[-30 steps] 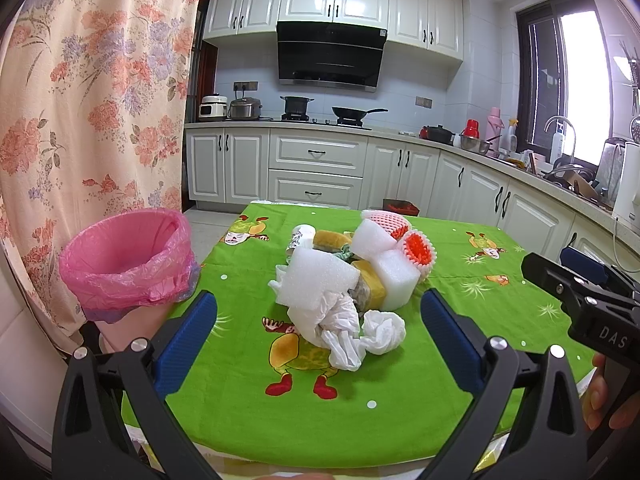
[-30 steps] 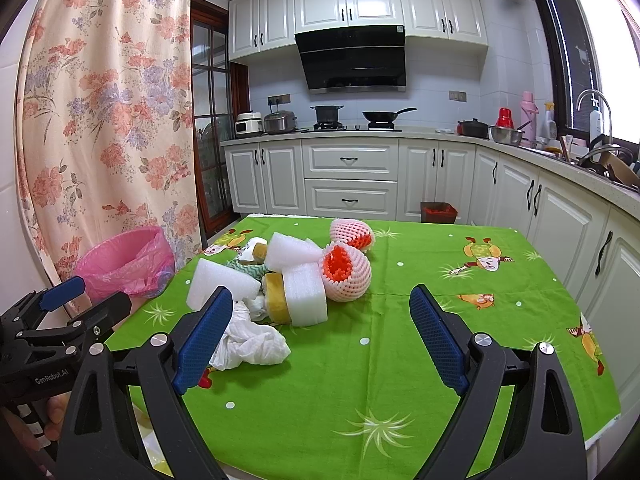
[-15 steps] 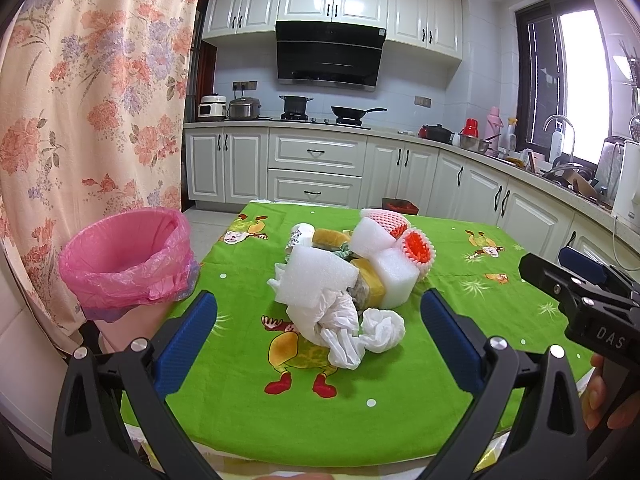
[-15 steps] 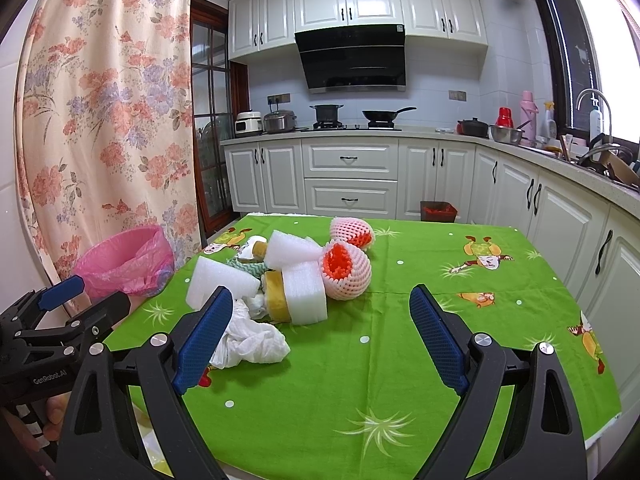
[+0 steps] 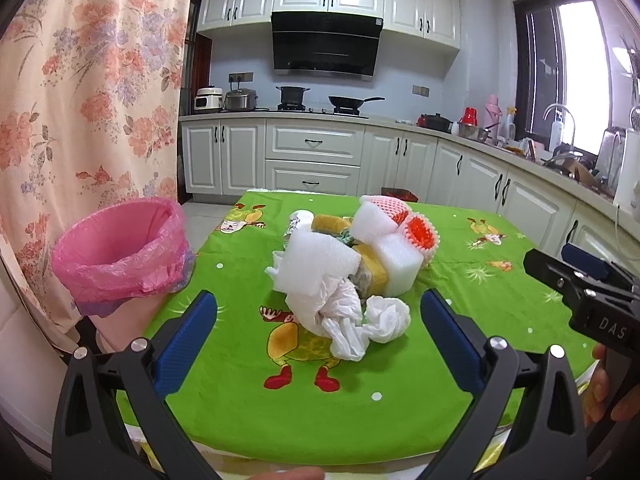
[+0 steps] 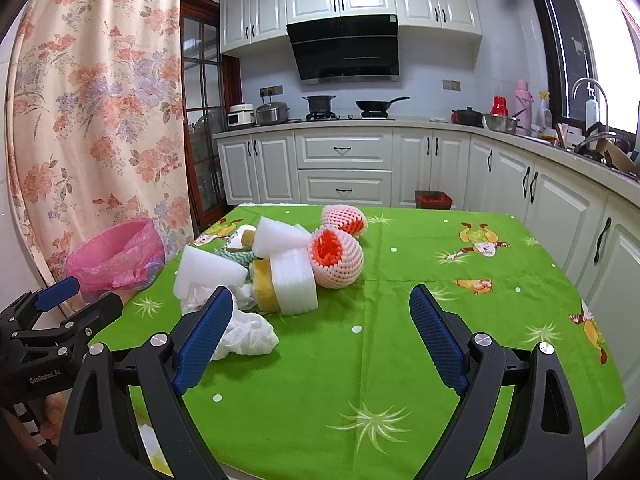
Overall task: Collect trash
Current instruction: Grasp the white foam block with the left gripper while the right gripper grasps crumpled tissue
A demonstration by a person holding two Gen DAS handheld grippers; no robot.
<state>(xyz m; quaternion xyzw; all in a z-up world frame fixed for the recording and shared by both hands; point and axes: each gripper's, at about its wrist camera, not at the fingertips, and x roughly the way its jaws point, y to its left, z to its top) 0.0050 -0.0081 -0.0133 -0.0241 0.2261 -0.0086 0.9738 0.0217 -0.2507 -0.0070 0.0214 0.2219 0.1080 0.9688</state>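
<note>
Your left hand-held gripper hung jaws apart and empty, with the trash pile on the tabletop straight ahead. The crumpled bag lay nearest. The right hand-held gripper, also apart, had the pile off to its left.

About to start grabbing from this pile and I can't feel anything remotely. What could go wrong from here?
The trash pile is heaped and loose; pulling one foam block may tumble the fruit nets across the green tablecloth. The pink-lined bin sits off the table's left edge, so light crumpled tissue could miss it.
</note>
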